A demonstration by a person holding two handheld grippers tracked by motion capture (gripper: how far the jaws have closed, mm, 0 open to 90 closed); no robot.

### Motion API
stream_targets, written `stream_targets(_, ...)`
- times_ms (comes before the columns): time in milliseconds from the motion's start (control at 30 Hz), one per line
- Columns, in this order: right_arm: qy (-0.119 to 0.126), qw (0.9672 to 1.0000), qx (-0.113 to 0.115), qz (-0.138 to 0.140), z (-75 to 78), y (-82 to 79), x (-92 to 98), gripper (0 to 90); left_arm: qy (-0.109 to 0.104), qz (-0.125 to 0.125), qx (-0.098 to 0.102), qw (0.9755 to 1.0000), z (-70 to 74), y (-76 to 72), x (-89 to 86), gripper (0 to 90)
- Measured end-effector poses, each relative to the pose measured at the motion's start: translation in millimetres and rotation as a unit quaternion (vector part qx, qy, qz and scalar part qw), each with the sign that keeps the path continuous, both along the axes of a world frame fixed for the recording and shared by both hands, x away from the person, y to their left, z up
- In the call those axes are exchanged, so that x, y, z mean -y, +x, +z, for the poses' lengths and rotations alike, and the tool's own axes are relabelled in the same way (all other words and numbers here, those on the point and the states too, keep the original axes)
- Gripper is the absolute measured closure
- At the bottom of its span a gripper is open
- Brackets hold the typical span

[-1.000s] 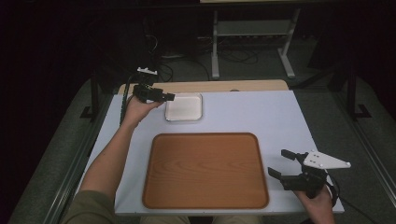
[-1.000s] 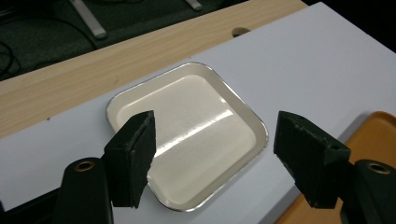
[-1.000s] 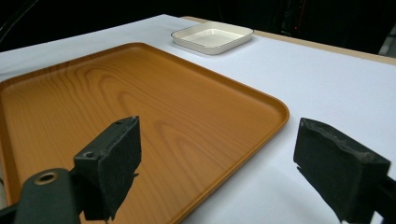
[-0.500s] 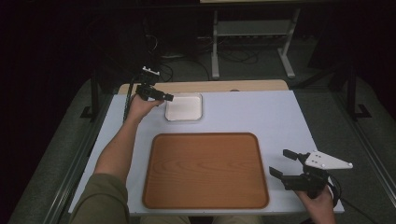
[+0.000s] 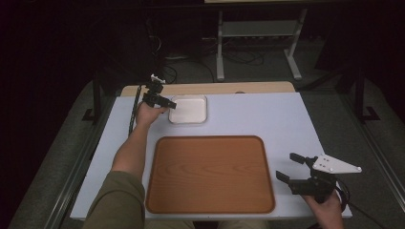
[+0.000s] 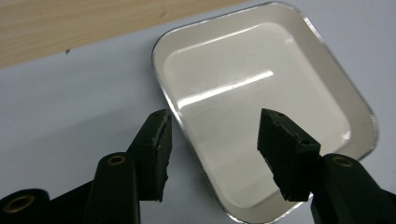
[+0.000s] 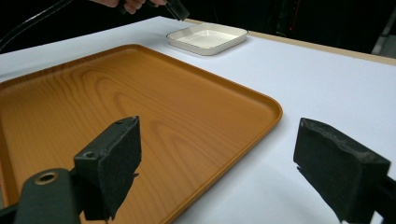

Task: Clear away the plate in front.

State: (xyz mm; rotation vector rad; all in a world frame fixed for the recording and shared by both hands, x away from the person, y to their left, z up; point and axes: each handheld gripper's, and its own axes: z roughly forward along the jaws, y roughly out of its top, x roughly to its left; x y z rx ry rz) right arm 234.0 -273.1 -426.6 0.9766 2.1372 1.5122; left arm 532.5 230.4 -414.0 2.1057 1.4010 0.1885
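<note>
A white square dish [image 5: 188,109] sits at the back of the white table, just behind a wooden tray [image 5: 210,173]. My left gripper [image 5: 167,103] hovers open at the dish's left rim; in the left gripper view the dish [image 6: 261,112] lies under the jaws, one jaw over the table outside the rim and the other over the dish's inside. My right gripper [image 5: 290,167] stands open near the table's front right, right of the tray. In the right gripper view the tray [image 7: 116,116] and the far dish [image 7: 208,38] lie ahead of its wide-apart jaws.
A bare wooden strip [image 5: 229,88] runs along the table's far edge. Beyond it stand a metal stand [image 5: 258,33] and cables on the dark floor. Bare white tabletop [image 5: 267,117] stretches right of the dish.
The left gripper has moved a little farther back and right, closing in on the dish's left rim. The right gripper has hardly moved.
</note>
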Motion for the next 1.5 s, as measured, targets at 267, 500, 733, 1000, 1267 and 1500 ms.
stream_targets(267, 0.002, 1.0, 0.001, -0.001, -0.1, 0.1, 0.8, 14.3, 0.003, 0.018, -0.02, 0.9996, -12.3, 2.5, -3.2, 52.1)
stream_targets(500, 0.001, 1.0, 0.001, -0.001, -0.1, 0.0, 0.6, 14.3, 0.006, 0.037, -0.034, 0.9987, -21.3, 3.0, -5.7, 51.8)
stream_targets(733, 0.002, 1.0, 0.002, -0.001, 0.1, -0.3, 0.9, 14.3, 0.006, 0.035, -0.041, 0.9985, -25.0, 2.9, -2.8, 62.4)
stream_targets(1000, 0.001, 1.0, 0.003, 0.0, 0.3, -0.6, 0.6, 14.6, 0.014, 0.047, -0.042, 0.9979, -28.1, 2.2, 3.1, 73.0)
stream_targets(1267, 0.003, 1.0, 0.001, 0.001, -0.5, 0.2, 1.6, 14.6, -0.021, 0.069, -0.04, 0.9966, -31.2, -0.8, -0.5, 81.7)
stream_targets(1500, 0.01, 0.9999, 0.001, 0.003, -0.5, -0.4, 3.5, 14.6, -0.076, 0.092, -0.035, 0.9923, -35.2, -5.2, -11.3, 88.4)
